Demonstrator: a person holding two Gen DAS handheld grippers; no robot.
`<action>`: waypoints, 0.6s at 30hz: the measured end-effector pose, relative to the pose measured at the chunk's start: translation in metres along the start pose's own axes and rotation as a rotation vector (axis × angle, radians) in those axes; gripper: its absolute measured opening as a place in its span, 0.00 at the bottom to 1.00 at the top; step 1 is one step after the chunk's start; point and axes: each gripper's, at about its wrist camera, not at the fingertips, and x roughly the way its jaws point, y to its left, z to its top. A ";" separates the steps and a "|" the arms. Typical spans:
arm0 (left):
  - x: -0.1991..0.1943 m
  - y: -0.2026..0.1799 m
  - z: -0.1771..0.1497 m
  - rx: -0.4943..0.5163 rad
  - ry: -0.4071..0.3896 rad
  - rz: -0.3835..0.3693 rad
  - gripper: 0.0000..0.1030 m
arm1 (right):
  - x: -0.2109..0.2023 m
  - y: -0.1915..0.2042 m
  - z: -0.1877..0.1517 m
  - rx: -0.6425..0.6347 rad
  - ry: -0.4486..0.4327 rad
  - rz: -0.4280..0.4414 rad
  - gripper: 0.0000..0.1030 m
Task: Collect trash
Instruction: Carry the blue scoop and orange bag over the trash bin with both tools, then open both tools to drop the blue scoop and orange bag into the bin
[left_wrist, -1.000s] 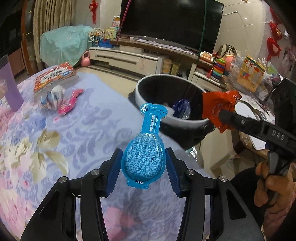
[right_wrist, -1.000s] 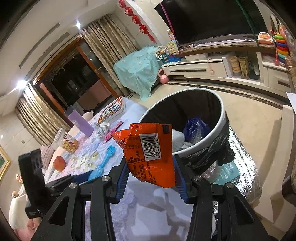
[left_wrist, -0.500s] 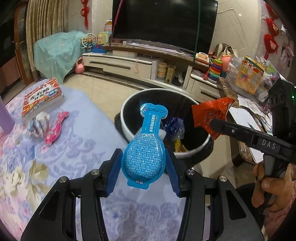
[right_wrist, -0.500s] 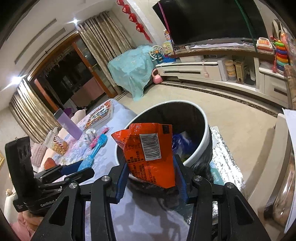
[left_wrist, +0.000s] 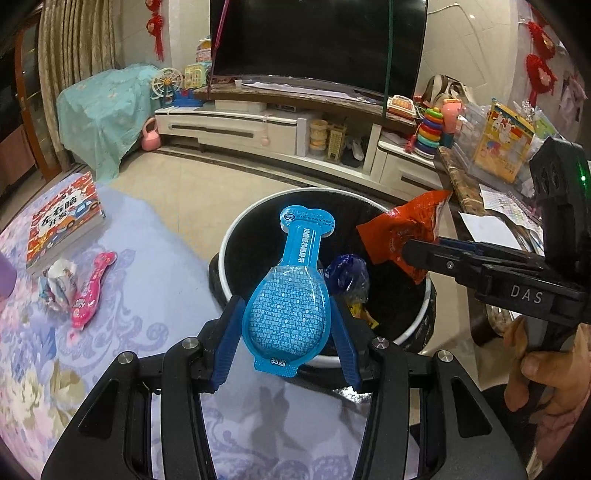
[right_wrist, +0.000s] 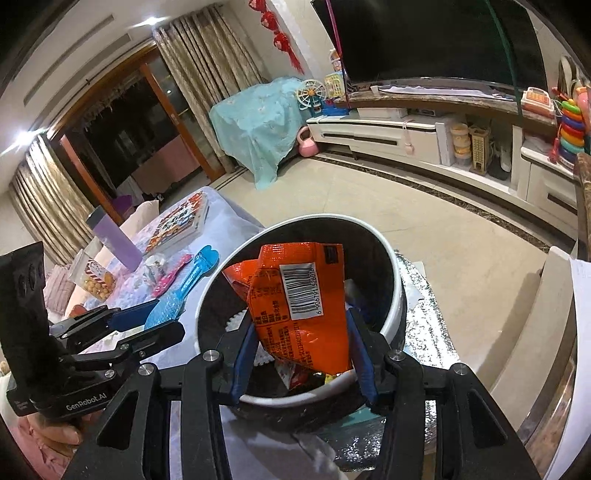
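Two tools, left (left_wrist: 286, 328) and right (right_wrist: 301, 350), are showing, each carrying one wrapper: one blue (left_wrist: 288, 306), one orange (right_wrist: 299, 302). One bin (right_wrist: 395, 295) is standing below; one book (left_wrist: 62, 221) is lying on the table (left_wrist: 147, 295).

— Where's the round black white-rimmed bin (left_wrist: 413, 334)?

— Just off the near table's edge, right of the floral tablecloth (left_wrist: 122, 317). The blue bulb-shaped plastic pack (left_wrist: 290, 306) and the crinkled orange snack wrapper (right_wrist: 299, 299) hang above its mouth.

— And left?

— A pink plastic pack (left_wrist: 90, 288) lies on the cloth, with a picture book (left_wrist: 62, 221) farther back.
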 end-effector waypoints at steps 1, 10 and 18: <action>0.002 -0.001 0.000 0.000 0.003 0.000 0.45 | 0.001 -0.001 0.001 0.001 0.001 0.001 0.47; 0.013 0.000 0.005 -0.005 0.020 -0.009 0.46 | 0.011 -0.008 0.008 -0.004 0.019 -0.010 0.48; 0.003 0.012 -0.003 -0.045 0.002 -0.007 0.63 | 0.006 -0.011 0.008 0.022 -0.004 -0.013 0.61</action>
